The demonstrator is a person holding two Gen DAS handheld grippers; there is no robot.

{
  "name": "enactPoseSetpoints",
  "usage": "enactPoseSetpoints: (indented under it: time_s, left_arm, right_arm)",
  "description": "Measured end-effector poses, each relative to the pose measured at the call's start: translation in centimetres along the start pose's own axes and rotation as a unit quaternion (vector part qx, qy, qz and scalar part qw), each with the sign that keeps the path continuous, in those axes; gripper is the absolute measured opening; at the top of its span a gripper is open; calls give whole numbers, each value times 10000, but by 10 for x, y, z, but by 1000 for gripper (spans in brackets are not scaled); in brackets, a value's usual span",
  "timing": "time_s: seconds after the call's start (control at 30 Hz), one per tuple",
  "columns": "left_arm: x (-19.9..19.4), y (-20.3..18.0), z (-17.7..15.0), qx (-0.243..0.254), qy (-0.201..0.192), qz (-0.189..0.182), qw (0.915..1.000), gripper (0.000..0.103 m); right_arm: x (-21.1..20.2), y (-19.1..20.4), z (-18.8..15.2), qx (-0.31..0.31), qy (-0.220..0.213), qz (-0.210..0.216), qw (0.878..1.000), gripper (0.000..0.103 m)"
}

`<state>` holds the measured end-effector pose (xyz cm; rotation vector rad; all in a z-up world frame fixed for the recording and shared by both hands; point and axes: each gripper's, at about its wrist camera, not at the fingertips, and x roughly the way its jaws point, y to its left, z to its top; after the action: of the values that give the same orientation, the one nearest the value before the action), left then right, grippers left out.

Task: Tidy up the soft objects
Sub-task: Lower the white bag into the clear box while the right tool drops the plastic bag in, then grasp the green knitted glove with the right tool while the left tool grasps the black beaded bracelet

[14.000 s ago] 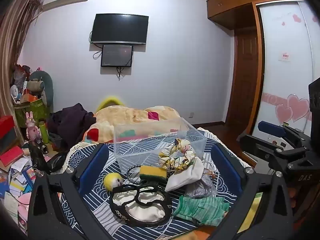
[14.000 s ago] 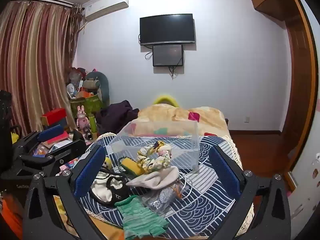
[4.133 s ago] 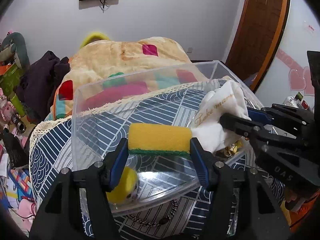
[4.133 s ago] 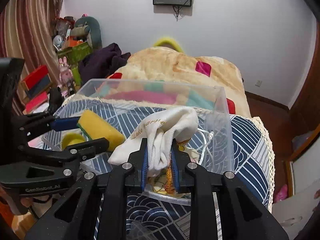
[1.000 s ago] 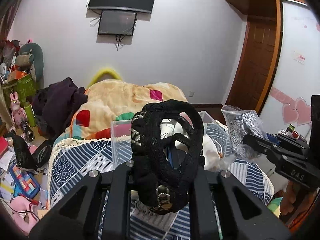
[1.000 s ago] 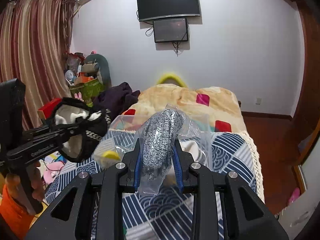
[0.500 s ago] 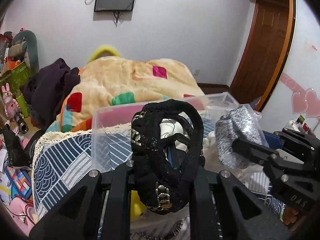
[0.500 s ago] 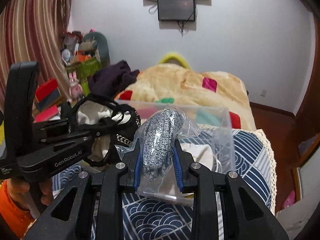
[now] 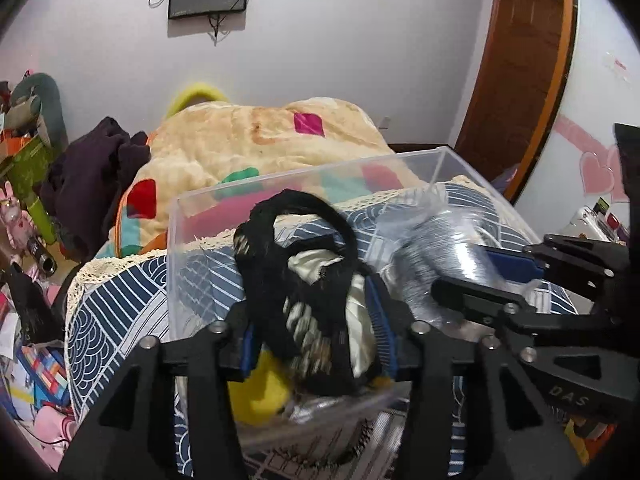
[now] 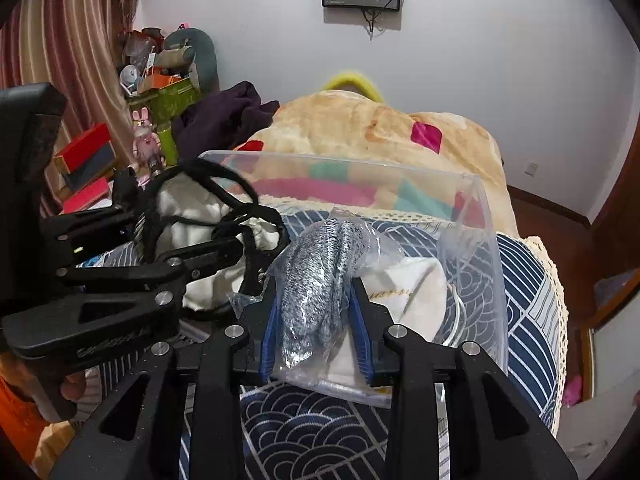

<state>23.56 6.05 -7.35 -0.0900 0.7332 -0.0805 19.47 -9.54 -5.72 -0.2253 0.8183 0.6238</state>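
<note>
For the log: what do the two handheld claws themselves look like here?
Both are matte black, angular frames with cut-out windows and silver screw heads. Blue ribbed pads line the fingers of the left claw and right claw. Pale lettering marks each body, blurred on the left one, ending "DAS" on the right. No cables show. An orange sleeve edge appears beside the left claw.

So the black lace-trimmed cream garment (image 9: 308, 300) sits bunched up and upright over the clear plastic bin (image 9: 240, 196), right beside a grey knit item sealed in a crinkly clear bag (image 10: 316, 284). A white cloth with gold script (image 10: 408, 292) and a yellow plush (image 9: 256, 396) lie inside the bin.
</note>
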Motion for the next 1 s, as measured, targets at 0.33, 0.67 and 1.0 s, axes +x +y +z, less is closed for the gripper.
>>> enactPoseSetpoints:
  time_s: [0.33,0.67,1.0]
  left_arm:
    - [-59,-6,-8,-14,-479,-61,9988,66]
    - [-128,-18,-48,32,-891,67,9960,101]
    - [-117,-15,-111,-439,-277,114,9986,101]
  right_arm:
    - [-57,0,-7,-22,-629,-188,9978,61]
    - [-113,8,-42,23,-1066,-172,9942,84]
    - [-81,25,-106,87,-130,143,9998,84]
